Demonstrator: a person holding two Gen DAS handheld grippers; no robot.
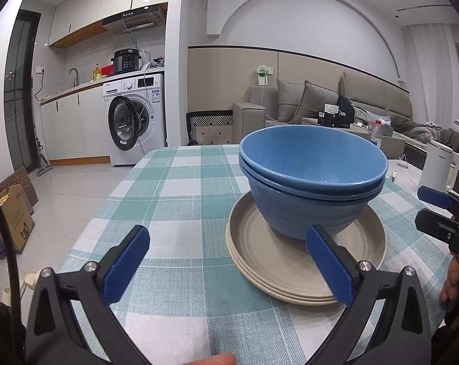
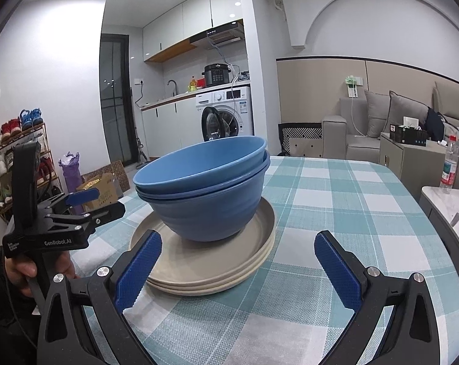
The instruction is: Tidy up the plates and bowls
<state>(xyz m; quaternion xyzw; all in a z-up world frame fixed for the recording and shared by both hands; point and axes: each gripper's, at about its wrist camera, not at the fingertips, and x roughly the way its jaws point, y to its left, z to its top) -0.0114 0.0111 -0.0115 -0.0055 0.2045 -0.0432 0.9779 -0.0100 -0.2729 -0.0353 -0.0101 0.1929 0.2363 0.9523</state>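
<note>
Jaws apart on left gripper (image 1: pixel 229 261), right gripper (image 2: pixel 238 270); smooth blue bowls (image 1: pixel 313 176) nested on ridged beige plates (image 1: pixel 259 243).

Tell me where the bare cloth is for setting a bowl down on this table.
Bare checked tablecloth lies left of the plate stack, out to the table's left and far edges, and right of it toward the right edge. It is crowded only at the stack, with the nested blue bowls on top and both open grippers, left gripper and right gripper, flanking it.
</note>
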